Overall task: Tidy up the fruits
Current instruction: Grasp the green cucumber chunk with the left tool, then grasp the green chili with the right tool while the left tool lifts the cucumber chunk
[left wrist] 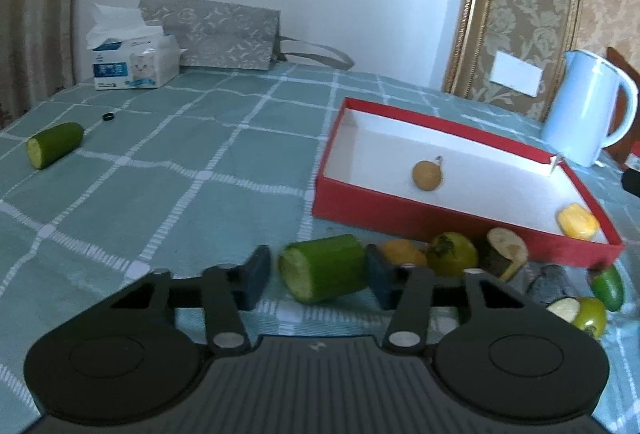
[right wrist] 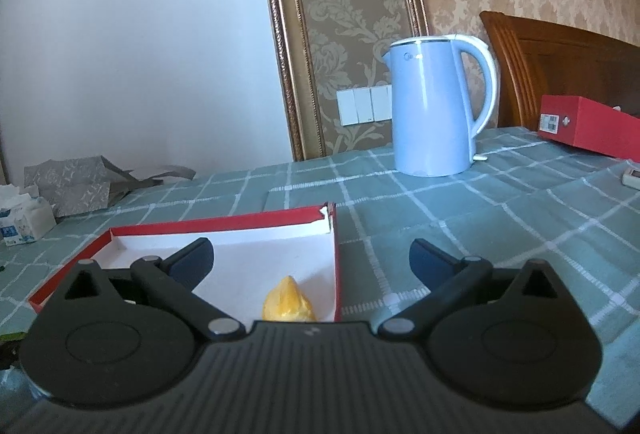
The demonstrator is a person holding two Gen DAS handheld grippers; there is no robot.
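Straddling the cucumber [left wrist: 324, 268], left gripper [left wrist: 316, 276] jaws sit open; close squarely mid-length. Right gripper [right wrist: 310, 260] hangs wide open over the box [right wrist: 224, 224].

The left wrist view sits low over the green checked tablecloth [left wrist: 180, 154], facing the far white wall, with the shallow red cardboard tray [left wrist: 440, 212] to its right. The right wrist view hangs just above that tray's [right wrist: 256, 220] near right corner, facing the pale blue plastic kettle [right wrist: 432, 106]. Both share tray, kettle [left wrist: 580, 114] and cloth [right wrist: 500, 210].
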